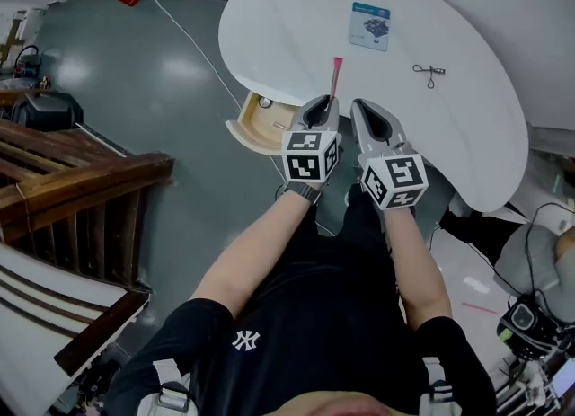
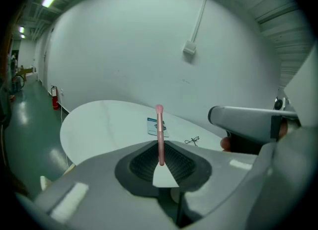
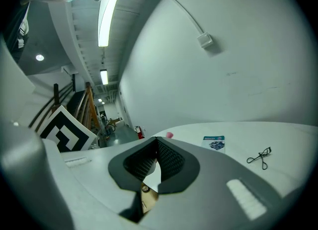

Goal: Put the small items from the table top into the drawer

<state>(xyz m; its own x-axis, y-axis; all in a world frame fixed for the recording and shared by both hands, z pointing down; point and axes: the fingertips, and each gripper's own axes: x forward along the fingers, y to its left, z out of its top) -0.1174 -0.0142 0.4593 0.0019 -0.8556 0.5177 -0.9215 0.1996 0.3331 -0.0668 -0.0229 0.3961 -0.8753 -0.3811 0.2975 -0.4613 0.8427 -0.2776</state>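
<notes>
At the near left edge of the white tabletop [image 1: 287, 10], a wooden drawer [image 1: 250, 128] stands pulled out, with a small round item [image 1: 265, 101] lying inside. Just right of the drawer, the left gripper [image 2: 160, 163] has its jaws pressed onto the lower end of a pink stick [image 2: 159, 127]. The stick points away over the tabletop. Beside it, the right gripper [image 3: 157, 150] has its jaws together with nothing between them. Farther back on the tabletop lies a blue packet [image 1: 370, 25]. To its right, well apart from it, lies an eyelash curler [image 1: 429, 71].
</notes>
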